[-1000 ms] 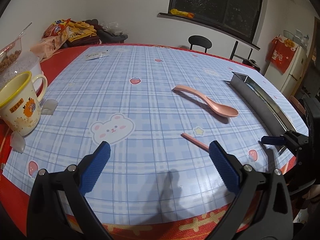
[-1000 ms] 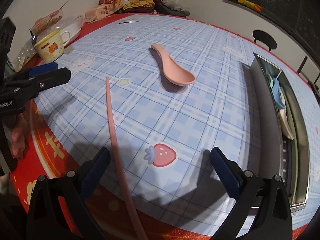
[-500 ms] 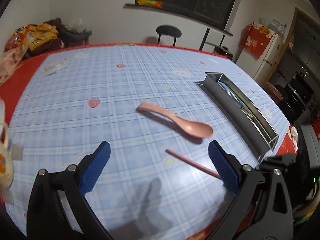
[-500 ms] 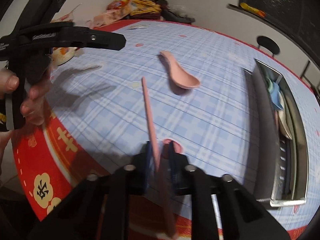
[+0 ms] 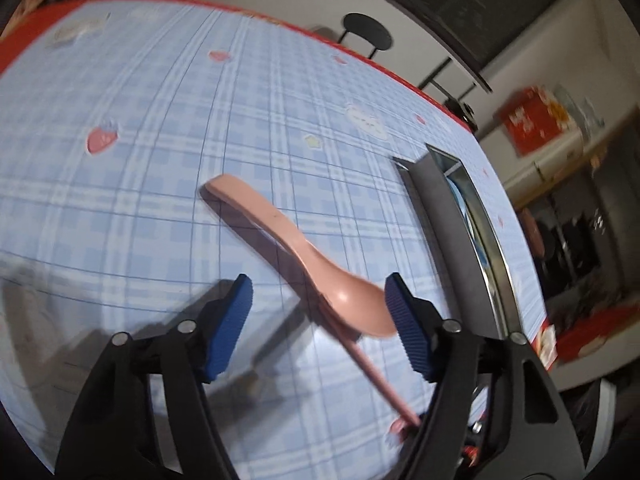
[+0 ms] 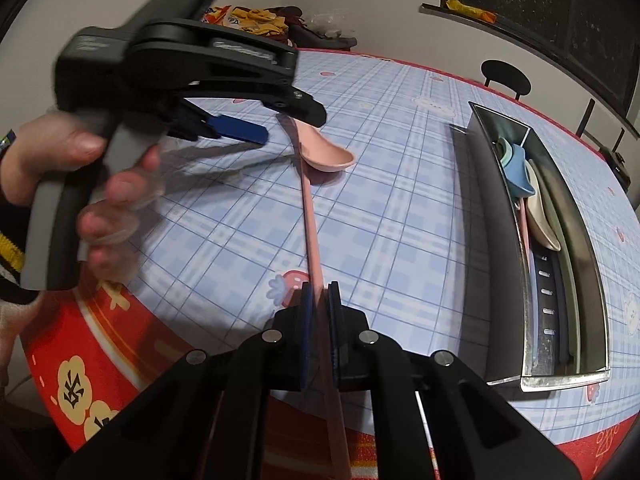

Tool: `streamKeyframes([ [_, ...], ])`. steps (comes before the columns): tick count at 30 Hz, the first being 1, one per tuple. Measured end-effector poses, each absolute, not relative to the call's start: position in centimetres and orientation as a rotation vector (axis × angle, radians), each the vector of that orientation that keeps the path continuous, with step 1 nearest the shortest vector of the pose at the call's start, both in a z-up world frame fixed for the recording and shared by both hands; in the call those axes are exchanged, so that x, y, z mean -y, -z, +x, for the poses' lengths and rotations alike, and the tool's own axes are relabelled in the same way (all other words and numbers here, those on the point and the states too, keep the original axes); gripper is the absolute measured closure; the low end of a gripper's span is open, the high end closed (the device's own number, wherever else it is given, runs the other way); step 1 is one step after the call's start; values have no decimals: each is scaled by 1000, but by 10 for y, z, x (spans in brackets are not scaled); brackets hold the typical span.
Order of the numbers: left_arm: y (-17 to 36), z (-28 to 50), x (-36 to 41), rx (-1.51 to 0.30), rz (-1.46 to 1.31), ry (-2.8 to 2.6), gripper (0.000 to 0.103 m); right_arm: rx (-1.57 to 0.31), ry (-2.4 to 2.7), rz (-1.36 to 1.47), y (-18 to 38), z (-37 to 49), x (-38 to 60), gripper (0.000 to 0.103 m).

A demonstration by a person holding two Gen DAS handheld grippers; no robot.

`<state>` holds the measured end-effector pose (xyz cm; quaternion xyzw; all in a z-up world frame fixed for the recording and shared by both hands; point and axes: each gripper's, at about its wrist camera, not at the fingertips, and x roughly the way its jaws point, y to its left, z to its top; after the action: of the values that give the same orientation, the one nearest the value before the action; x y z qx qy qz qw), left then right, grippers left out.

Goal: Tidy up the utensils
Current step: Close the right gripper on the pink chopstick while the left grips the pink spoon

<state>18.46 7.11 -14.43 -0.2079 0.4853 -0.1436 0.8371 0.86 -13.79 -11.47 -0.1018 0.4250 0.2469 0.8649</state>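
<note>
A pink spoon [image 5: 296, 248] lies on the blue plaid tablecloth, bowl toward me. My left gripper [image 5: 318, 312] is open, its blue pads either side of the spoon's bowl, just above it. It also shows in the right wrist view [image 6: 256, 120], hovering over the spoon [image 6: 326, 156]. My right gripper [image 6: 319, 296] is shut on a pink chopstick [image 6: 310, 216] that points away toward the spoon. The chopstick [image 5: 380, 376] passes under the spoon's bowl in the left wrist view. A metal utensil tray [image 6: 568, 264] holds a blue spoon, a beige spoon and a chopstick.
The tray [image 5: 452, 216] stands along the table's right side. A black stool [image 6: 506, 74] stands beyond the far edge. Snack bags [image 6: 256, 18] lie at the far left corner. The red table rim [image 6: 120, 344] runs close below my right gripper.
My left gripper has moved forward and down over the pink spoon and narrowed its opening. My right gripper stays shut on the chopstick, lifted and pointing at the spoon.
</note>
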Motion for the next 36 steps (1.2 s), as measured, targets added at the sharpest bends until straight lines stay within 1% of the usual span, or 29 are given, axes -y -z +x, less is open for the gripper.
streamKeyframes([
  [5,146,193,-64,-1015,-456,286,45,-887,-518,-217,114,6,137,95],
  [8,144,194,-53,-1008,-400,271,51,-888,-520,-212,114,6,137,95],
  [16,142,195,-29,-983,-254,235,50,-889,-521,-210,114,7,137,95],
  [17,142,195,-27,-982,-245,233,52,-889,-522,-208,114,7,137,95],
  [18,142,195,-27,-982,-243,235,54,-890,-523,-206,114,7,137,95],
  [20,145,197,-29,-998,-268,246,81,-891,-524,-203,114,7,137,95],
  [21,147,198,-30,-1006,-278,248,85,-891,-524,-203,114,7,137,95],
  [23,149,197,-30,-1008,-279,256,90,-891,-524,-202,114,7,137,95],
  [27,150,196,-28,-998,-275,264,91,-891,-524,-202,113,8,138,95],
  [29,150,198,-25,-1002,-266,258,89,-891,-524,-203,113,7,137,95],
  [30,150,198,-23,-1003,-256,258,87,-890,-524,-203,113,7,138,95],
  [31,149,199,-19,-1004,-244,266,82,-890,-523,-205,113,7,138,95],
  [32,148,198,-18,-1004,-240,272,79,-890,-523,-205,113,8,138,95],
  [33,147,199,-14,-1004,-225,278,80,-890,-524,-204,113,8,138,95],
  [34,147,199,-12,-1004,-213,279,83,-890,-524,-203,113,8,138,95],
  [35,148,200,-9,-1003,-202,289,91,-891,-525,-202,113,7,138,95],
  [36,149,199,-7,-996,-208,308,92,-891,-525,-201,113,7,137,95],
])
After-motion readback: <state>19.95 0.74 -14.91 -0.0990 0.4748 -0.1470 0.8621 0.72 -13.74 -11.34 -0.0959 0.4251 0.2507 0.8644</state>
